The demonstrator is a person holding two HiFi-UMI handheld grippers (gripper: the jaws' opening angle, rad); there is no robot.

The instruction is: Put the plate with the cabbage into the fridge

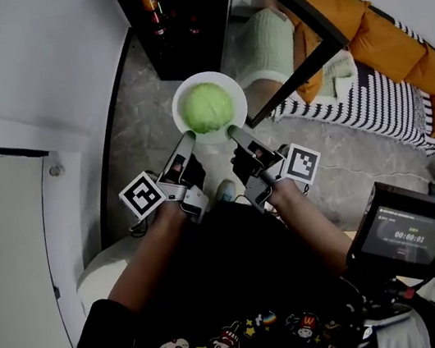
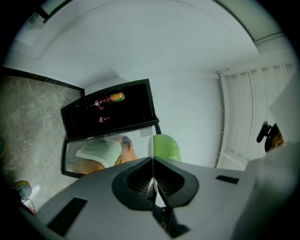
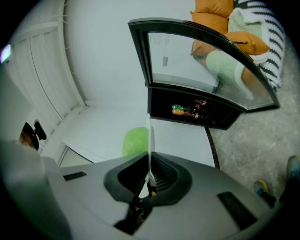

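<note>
A white plate carries a round green cabbage and hangs in the air in front of the open black fridge. My left gripper is shut on the plate's near left rim, my right gripper on its near right rim. In the left gripper view the plate's thin edge stands between the jaws with the cabbage to its right. In the right gripper view the plate edge is pinched too, the cabbage to its left. Bottles and a can stand inside the fridge.
The fridge's glass door swings open to the right and reflects a sofa. An orange and striped sofa lies at the right on the grey floor. A white wall is at left. A small screen sits at the lower right.
</note>
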